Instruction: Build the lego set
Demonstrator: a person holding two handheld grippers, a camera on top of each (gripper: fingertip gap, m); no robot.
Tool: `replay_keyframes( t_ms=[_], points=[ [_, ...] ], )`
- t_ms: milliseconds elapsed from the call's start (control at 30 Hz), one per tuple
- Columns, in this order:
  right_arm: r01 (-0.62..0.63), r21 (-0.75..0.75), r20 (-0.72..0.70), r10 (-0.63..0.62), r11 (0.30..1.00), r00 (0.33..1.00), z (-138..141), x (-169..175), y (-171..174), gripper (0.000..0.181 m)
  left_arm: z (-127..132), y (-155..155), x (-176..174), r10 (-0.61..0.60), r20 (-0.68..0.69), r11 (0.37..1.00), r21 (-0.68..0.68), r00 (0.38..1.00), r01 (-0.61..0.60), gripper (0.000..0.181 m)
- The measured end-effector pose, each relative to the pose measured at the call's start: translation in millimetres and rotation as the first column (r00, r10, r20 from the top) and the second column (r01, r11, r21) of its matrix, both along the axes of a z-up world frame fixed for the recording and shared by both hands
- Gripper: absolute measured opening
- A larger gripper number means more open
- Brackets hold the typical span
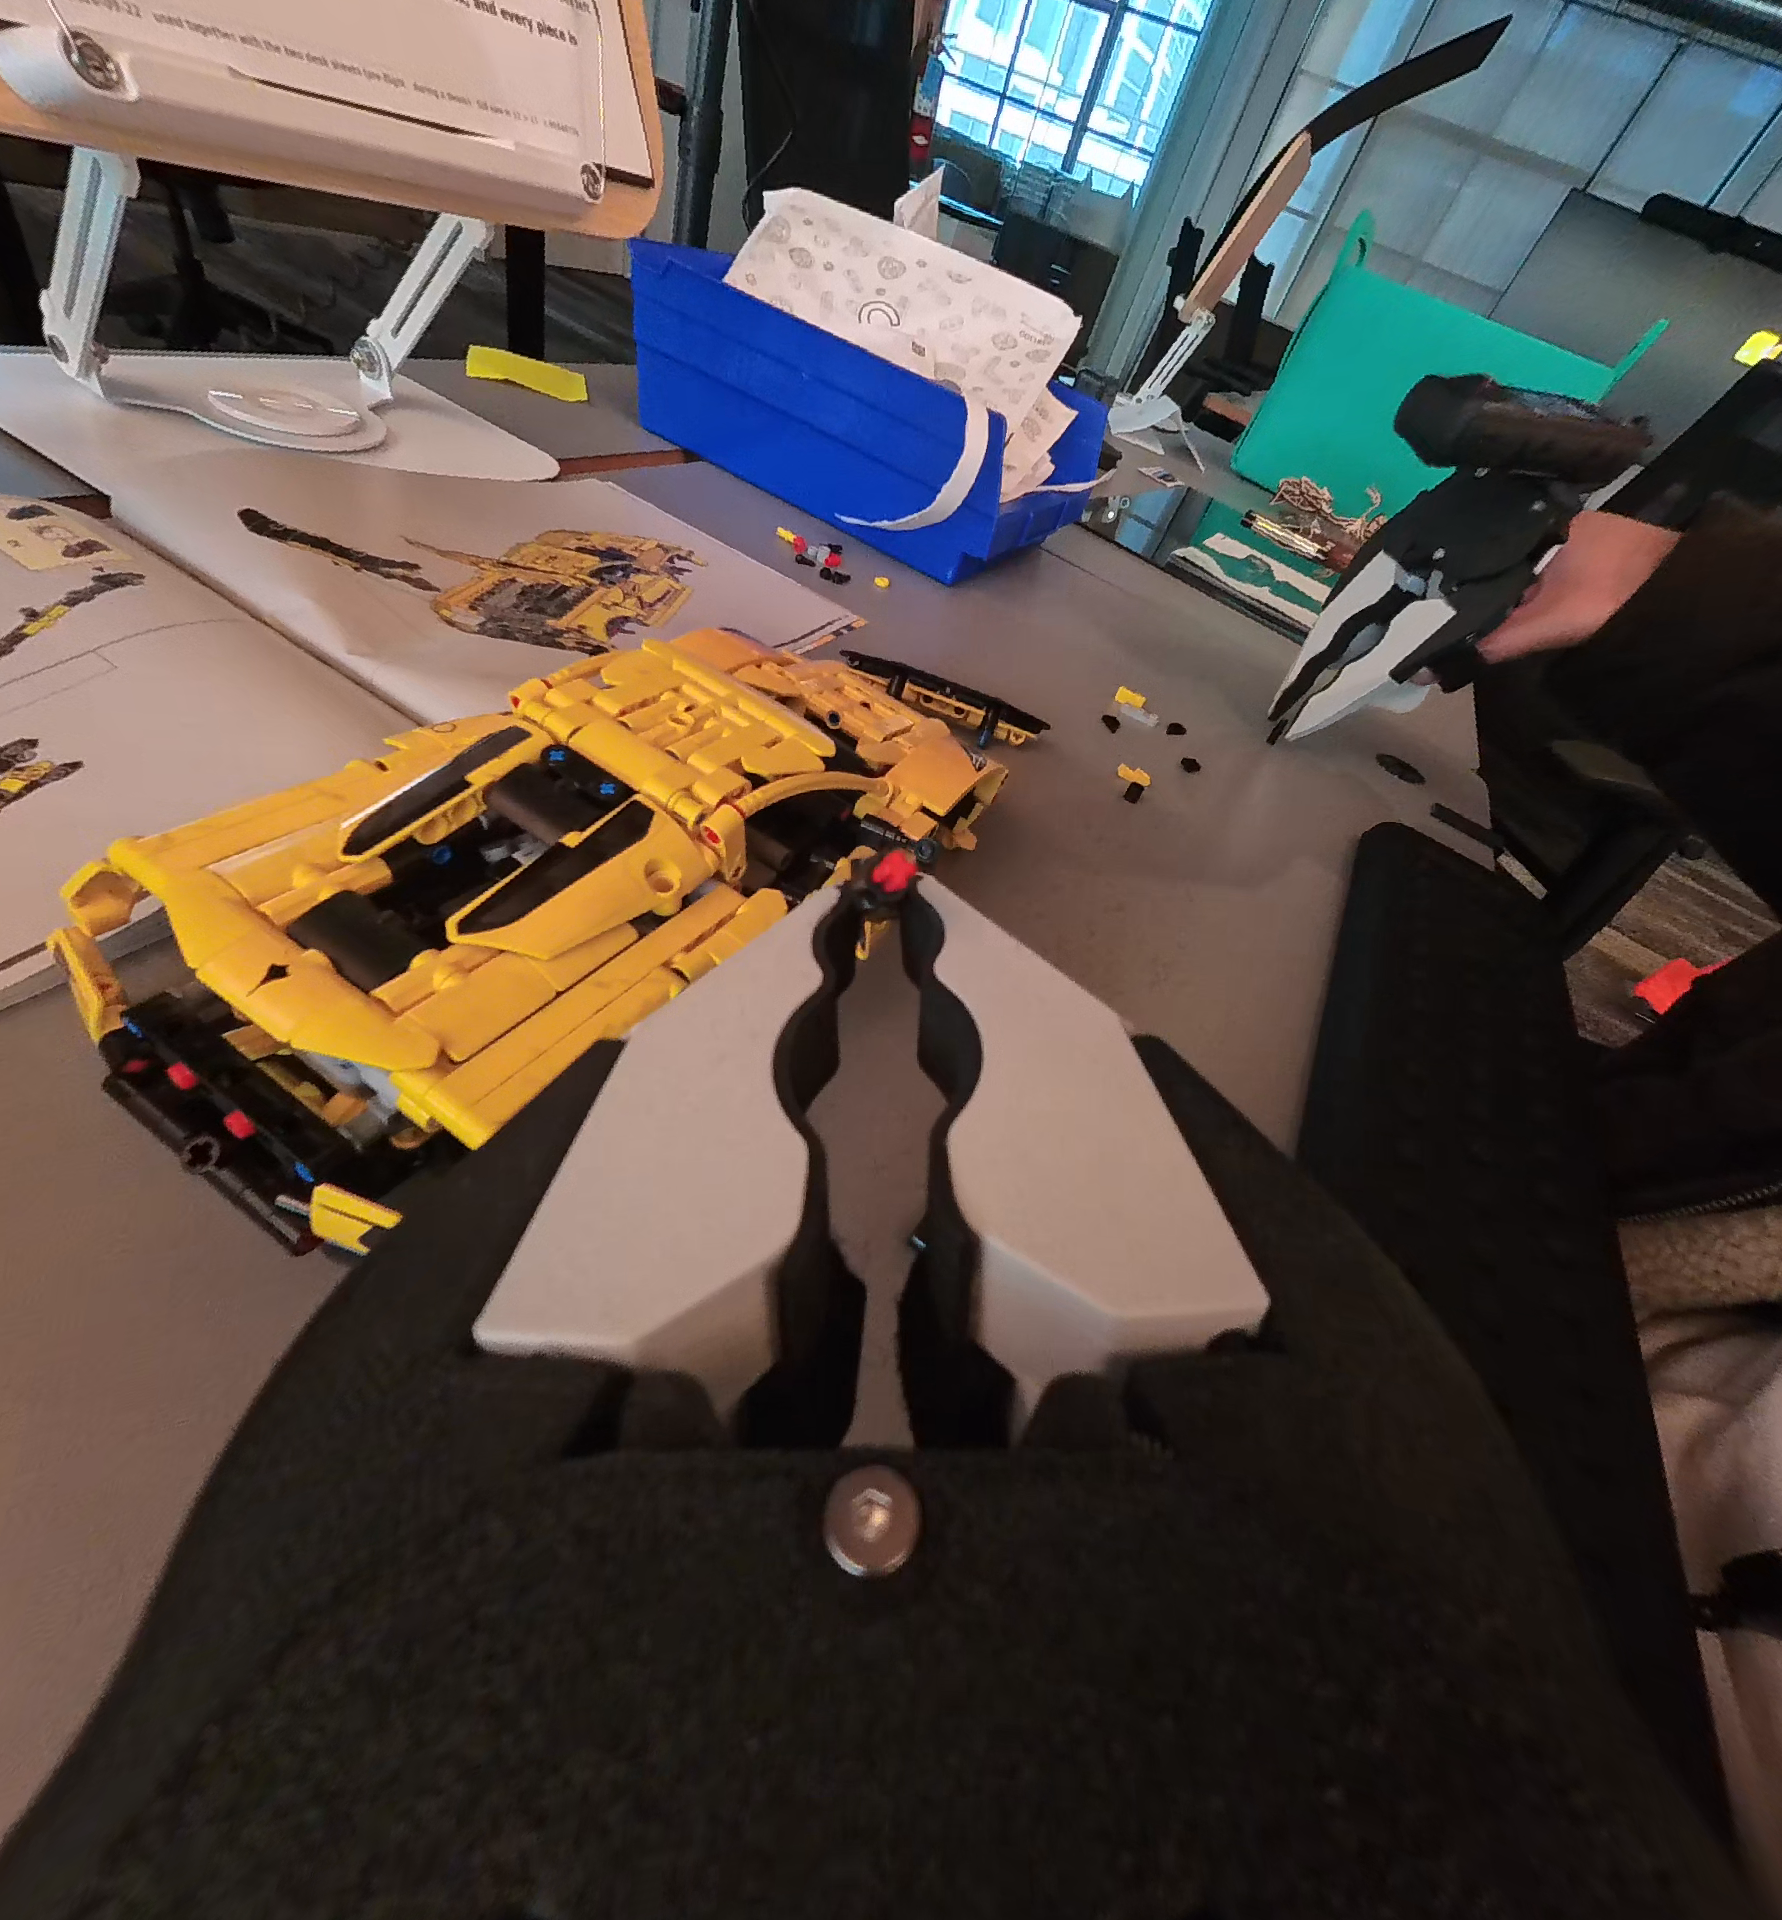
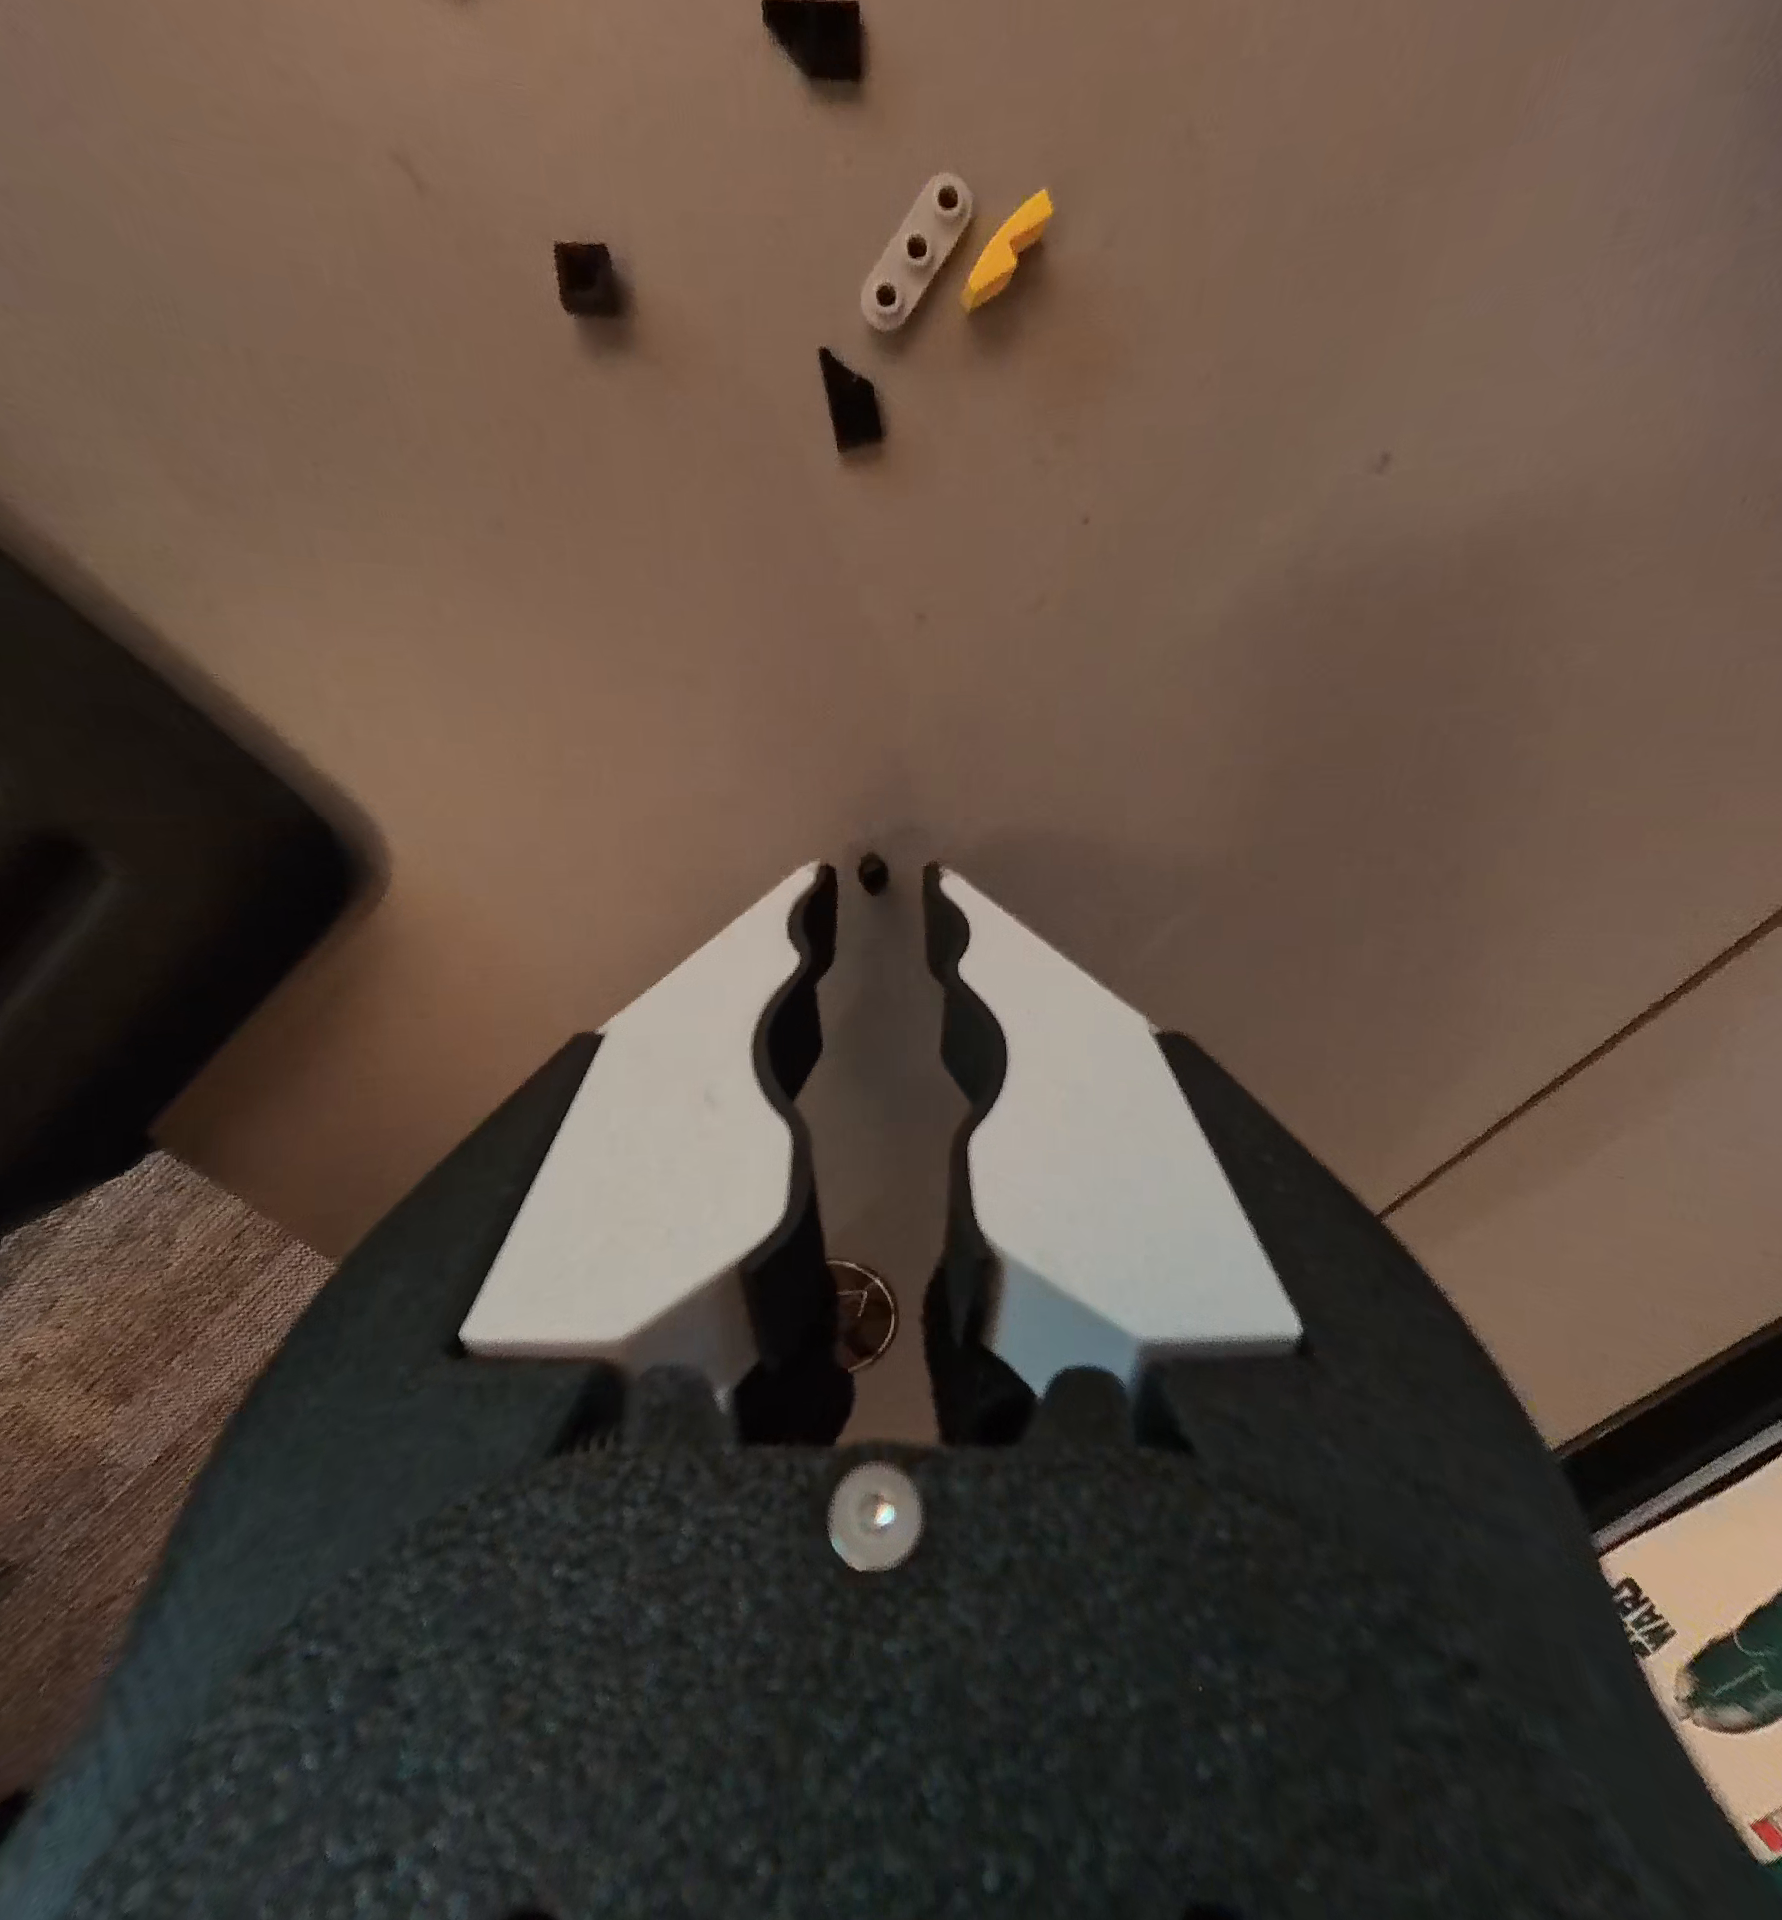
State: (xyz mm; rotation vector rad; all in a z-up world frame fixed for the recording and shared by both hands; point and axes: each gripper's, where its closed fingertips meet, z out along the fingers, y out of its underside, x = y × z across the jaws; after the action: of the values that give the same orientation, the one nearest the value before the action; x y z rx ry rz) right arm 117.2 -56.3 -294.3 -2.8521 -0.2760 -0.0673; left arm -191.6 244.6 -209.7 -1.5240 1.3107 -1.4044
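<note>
The yellow lego car (image 1: 513,873) lies on the grey table (image 1: 1157,935), left of centre in the left wrist view. My left gripper (image 1: 882,883) is shut on a small red and black piece (image 1: 892,871), held right beside the car's near side. My right gripper (image 2: 874,873) points down at the table, its jaws slightly apart. A tiny black piece (image 2: 871,875) lies on the table between the tips, with a gap on each side. The right gripper also shows at the far right of the left wrist view (image 1: 1323,696), held by a hand.
Loose pieces lie ahead of the right gripper: a grey three-hole plate (image 2: 916,252), a yellow piece (image 2: 1008,249) and black bits (image 2: 851,400). A long black part (image 1: 944,691) lies behind the car. An open instruction booklet (image 1: 243,623), a blue bin (image 1: 814,416) and a document stand (image 1: 243,395) stand farther back. About 45 centimetres separates my left fingertips from my right.
</note>
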Motion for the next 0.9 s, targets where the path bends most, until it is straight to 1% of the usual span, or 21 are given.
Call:
replay_keyframes(
  t_ms=[167,267,333,433,500,533,600,700,733,800,900],
  points=[
    [-0.004,0.002,-0.011,0.004,1.000,1.000,-1.4,-0.9,1.9,0.014,-0.1,-0.1,0.2,0.000,-0.001,1.000,0.000,1.000,0.000,0.007],
    [-0.012,0.001,-0.014,0.012,1.000,1.000,-2.3,-1.9,1.9,0.006,-0.3,-0.2,0.2,0.000,-0.002,1.000,0.000,1.000,0.000,0.007],
    [-0.017,0.013,0.002,0.017,1.000,1.000,-1.5,-0.7,3.4,0.005,-0.2,-0.4,0.3,-0.002,-0.001,1.000,-0.001,1.000,0.002,0.007],
    [-0.015,-0.001,-0.012,0.015,1.000,1.000,-1.5,-2.2,1.9,0.005,-0.3,-1.2,0.7,-0.005,-0.002,1.000,0.001,1.000,0.005,0.007],
    [-0.028,0.027,-0.019,0.028,0.999,0.999,4.3,-6.6,7.4,0.005,0.7,-4.3,1.1,-0.020,0.004,1.000,0.012,1.000,0.020,0.007],
    [-0.042,0.069,-0.029,0.044,0.997,0.999,11.0,-12.3,15.0,0.005,2.6,-7.4,1.4,-0.033,0.013,0.999,0.028,0.999,0.033,0.007],
    [-0.077,0.185,-0.092,0.096,0.980,0.991,31.6,-35.0,38.3,0.005,9.0,-16.6,2.5,-0.066,0.045,0.994,0.091,0.997,0.062,0.007],
    [-0.163,0.368,-0.198,0.249,0.915,0.948,71.9,-89.1,83.1,0.005,19.1,-36.1,3.8,-0.141,0.095,0.973,0.196,0.985,0.120,0.007],
    [-0.203,0.427,-0.208,0.315,0.881,0.926,85.6,-109.5,99.2,0.005,21.0,-42.1,4.1,-0.163,0.104,0.965,0.224,0.981,0.137,0.007],
    [-0.283,0.537,-0.223,0.457,0.795,0.861,111.6,-156.3,130.2,0.005,23.9,-53.7,3.9,-0.209,0.118,0.946,0.277,0.971,0.170,0.007],
    [-0.383,0.658,-0.194,0.637,0.648,0.746,137.6,-229.2,171.3,0.005,28.4,-63.6,2.9,-0.237,0.139,0.928,0.326,0.962,0.181,0.007]
  ],
)
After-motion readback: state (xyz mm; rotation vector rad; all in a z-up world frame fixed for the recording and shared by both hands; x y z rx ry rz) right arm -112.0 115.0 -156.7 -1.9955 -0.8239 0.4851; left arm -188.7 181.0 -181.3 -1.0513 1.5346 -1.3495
